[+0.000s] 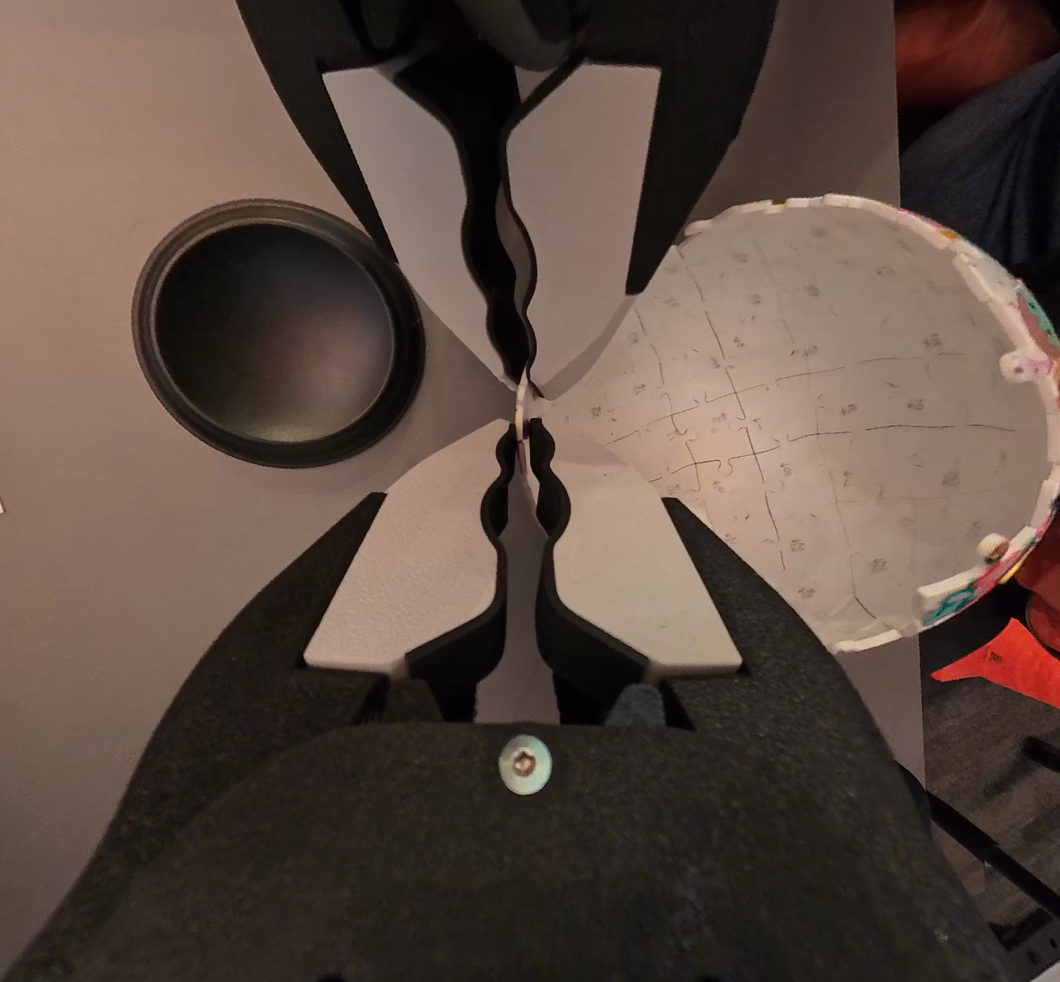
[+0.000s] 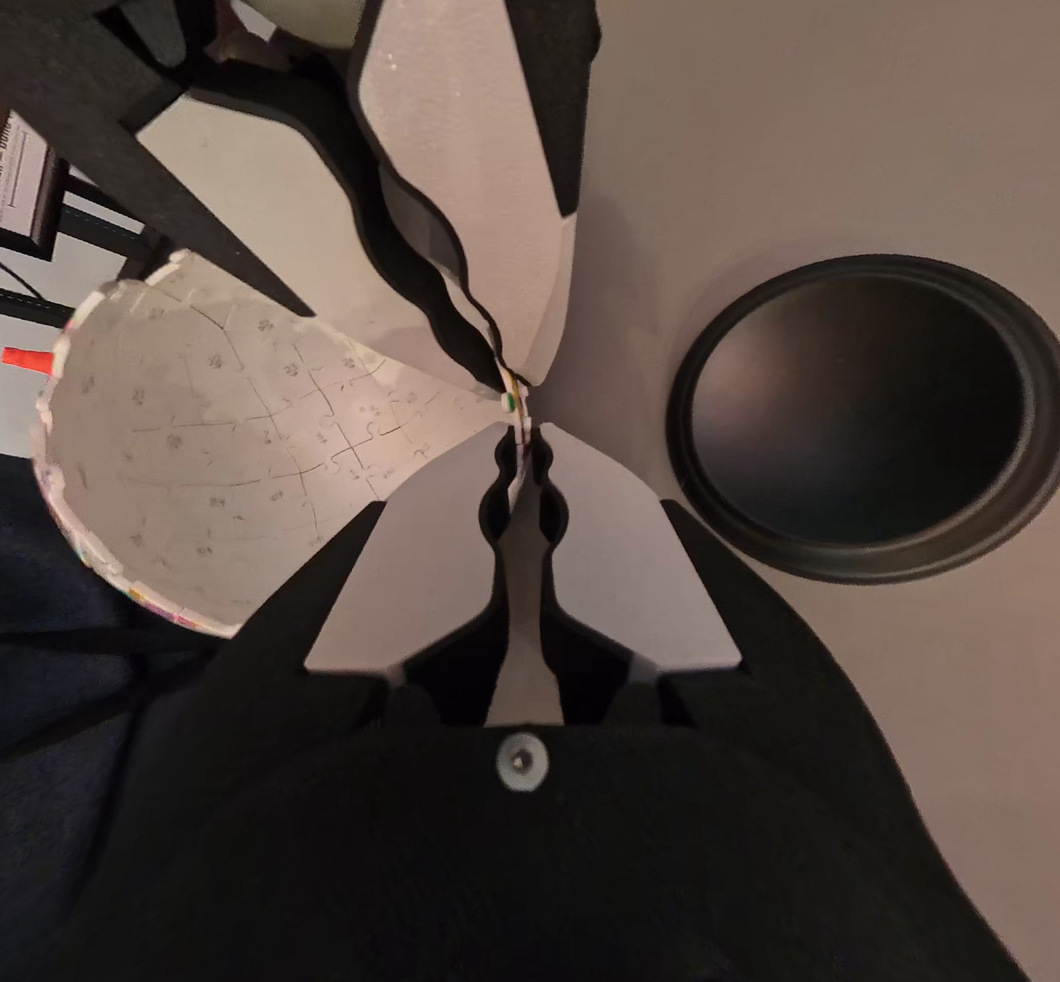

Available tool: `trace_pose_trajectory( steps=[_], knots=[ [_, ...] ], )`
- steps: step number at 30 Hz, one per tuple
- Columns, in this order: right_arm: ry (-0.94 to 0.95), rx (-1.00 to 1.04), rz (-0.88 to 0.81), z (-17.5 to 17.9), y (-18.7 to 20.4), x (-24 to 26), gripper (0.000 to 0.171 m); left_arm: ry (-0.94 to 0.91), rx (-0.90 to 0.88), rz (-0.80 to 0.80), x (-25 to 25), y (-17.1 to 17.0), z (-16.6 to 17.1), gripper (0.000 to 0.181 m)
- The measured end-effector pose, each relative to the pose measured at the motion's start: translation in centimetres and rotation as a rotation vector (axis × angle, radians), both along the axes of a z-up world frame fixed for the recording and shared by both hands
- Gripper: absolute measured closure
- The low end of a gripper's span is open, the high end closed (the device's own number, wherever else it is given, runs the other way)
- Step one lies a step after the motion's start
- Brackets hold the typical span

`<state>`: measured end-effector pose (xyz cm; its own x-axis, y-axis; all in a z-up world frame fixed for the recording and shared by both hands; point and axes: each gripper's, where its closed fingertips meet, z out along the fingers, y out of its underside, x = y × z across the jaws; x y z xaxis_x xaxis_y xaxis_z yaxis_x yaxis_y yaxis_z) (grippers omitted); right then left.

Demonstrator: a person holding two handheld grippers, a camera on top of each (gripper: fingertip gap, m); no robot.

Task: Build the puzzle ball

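Observation:
The partly built puzzle ball [image 1: 831,426] is an open half shell, white and numbered inside, with a colourful outside rim. It is held tilted above the table, its hollow facing the cameras. My left gripper [image 1: 521,432] is shut on the shell's near rim. My right gripper [image 1: 525,378] comes in from the opposite side and is shut on the same rim just beside it, so the tips almost touch. In the right wrist view the shell [image 2: 189,449] is at left, with the right gripper [image 2: 522,435] below and the left gripper [image 2: 507,380] above it.
A round black dish-like stand [image 1: 275,332] lies on the pale grey table [image 1: 115,94] beside the grippers; it also shows in the right wrist view [image 2: 860,421]. The table edge [image 1: 897,94] runs behind the shell, with dark fabric and red-orange items [image 1: 998,662] beyond it.

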<state>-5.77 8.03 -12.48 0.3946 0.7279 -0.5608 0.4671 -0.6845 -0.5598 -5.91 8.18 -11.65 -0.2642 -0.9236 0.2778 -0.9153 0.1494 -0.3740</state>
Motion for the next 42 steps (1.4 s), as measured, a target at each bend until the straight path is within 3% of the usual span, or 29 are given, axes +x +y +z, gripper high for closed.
trace_pose_trajectory(
  steps=[8, 19, 25, 29, 42],
  knots=[
    [-0.041, 0.056, 0.011, 0.0, -0.2, 0.0, 0.166, 0.008, 0.034, -0.022, 0.0, -0.2, -0.1, 0.177],
    [0.083, 0.012, -0.018, 1.7, 0.4, 0.2, 0.165, 0.001, 0.046, -0.025, 0.0, -0.2, -0.1, 0.177],
    [0.007, 0.022, 0.011, 0.5, -0.1, 0.0, 0.156, 0.004, 0.035, -0.021, 0.0, -0.3, -0.2, 0.177],
    [-0.013, 0.017, 0.016, 0.1, -0.1, -0.4, 0.165, 0.007, 0.035, -0.026, 0.0, -0.3, -0.2, 0.177],
    [-0.05, 0.035, 0.021, -0.2, -0.4, -0.2, 0.168, 0.011, 0.043, -0.043, 0.2, -0.6, -0.3, 0.177]
  ],
)
